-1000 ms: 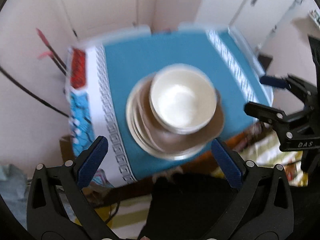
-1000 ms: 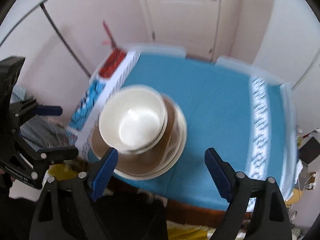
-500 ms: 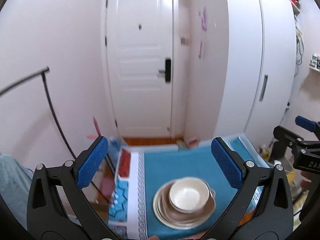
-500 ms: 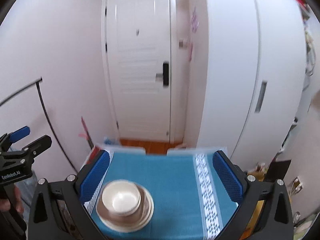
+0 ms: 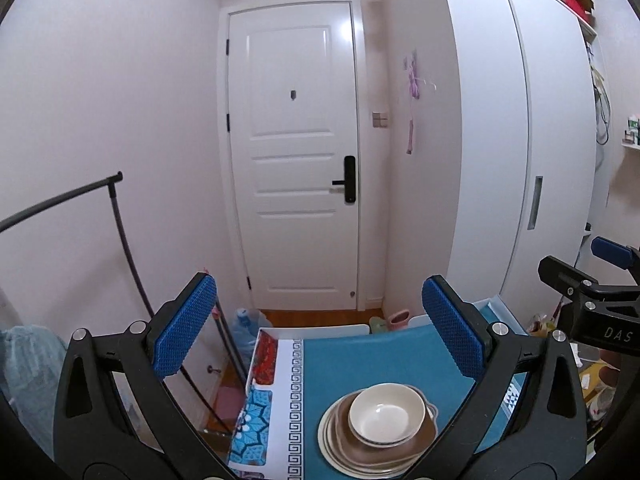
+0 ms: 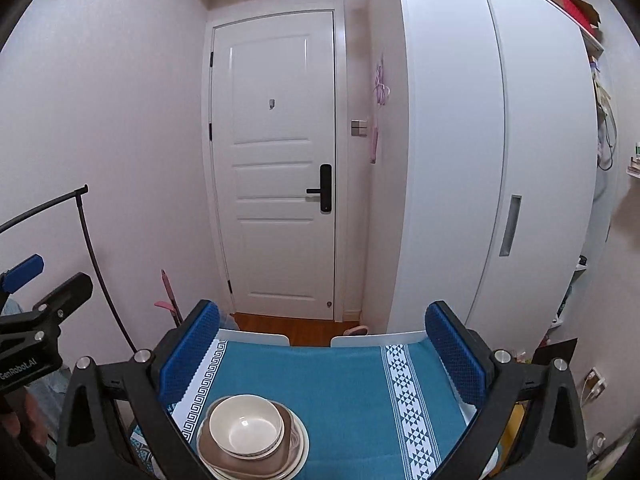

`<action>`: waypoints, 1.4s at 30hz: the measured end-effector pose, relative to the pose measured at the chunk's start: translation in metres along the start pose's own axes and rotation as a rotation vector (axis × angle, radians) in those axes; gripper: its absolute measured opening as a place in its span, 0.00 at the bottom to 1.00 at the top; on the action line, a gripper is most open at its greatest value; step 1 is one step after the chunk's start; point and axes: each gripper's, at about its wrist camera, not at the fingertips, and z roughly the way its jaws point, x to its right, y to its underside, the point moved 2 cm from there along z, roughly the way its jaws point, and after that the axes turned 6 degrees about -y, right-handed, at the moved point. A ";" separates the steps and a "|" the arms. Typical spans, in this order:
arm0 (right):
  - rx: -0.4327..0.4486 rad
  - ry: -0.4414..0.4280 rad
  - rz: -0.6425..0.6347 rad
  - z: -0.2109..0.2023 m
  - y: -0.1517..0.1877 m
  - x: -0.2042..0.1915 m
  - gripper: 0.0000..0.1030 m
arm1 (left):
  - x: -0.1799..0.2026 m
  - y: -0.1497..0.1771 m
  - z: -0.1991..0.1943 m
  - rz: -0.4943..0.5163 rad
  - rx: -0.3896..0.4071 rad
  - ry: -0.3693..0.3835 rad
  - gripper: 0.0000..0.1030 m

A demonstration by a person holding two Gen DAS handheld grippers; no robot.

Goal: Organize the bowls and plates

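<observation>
Both grippers hang above the near edge of a table (image 6: 344, 384) covered with a teal cloth (image 5: 372, 360), and both point across it toward a white door (image 5: 296, 160) at the far end of the room.

The left gripper (image 5: 320, 328) has its jaws spread wide, blue pads well apart, with nothing between them. The right gripper (image 6: 324, 348) stands just as wide and is also empty. Each shows at the edge of the other's view — the right one at the right rim of the left view, the left one at the left rim of the right view.

The dishes sit in one stack at the near-left part of the cloth. A cream bowl (image 5: 386, 414) rests on top, upright and empty inside. Under it lies a brown dish (image 6: 280, 452), and under that several pale plates (image 5: 332, 440), their rims showing on the left side; how many there are cannot be told. Neither gripper touches the stack — it lies below and beyond both.

The cloth has a white patterned band (image 6: 404, 400) toward the right side and a white key-pattern border (image 5: 297, 384) on the left. A tall white wardrobe (image 6: 492, 160) fills the right side of the room. A black rail (image 5: 116, 224) stands against the left wall.
</observation>
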 end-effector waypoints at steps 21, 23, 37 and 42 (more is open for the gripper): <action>-0.013 0.026 -0.004 0.000 0.000 -0.002 0.99 | 0.001 -0.002 -0.004 0.009 0.011 -0.013 1.00; -0.014 0.027 -0.002 0.000 0.000 -0.002 0.99 | 0.002 -0.002 -0.004 0.009 0.010 -0.016 1.00; -0.030 0.033 0.004 0.007 -0.002 -0.001 0.99 | 0.004 -0.002 -0.002 0.005 0.002 -0.027 1.00; -0.031 0.032 0.004 0.009 -0.001 -0.001 0.99 | 0.004 -0.003 0.001 0.004 -0.003 -0.033 1.00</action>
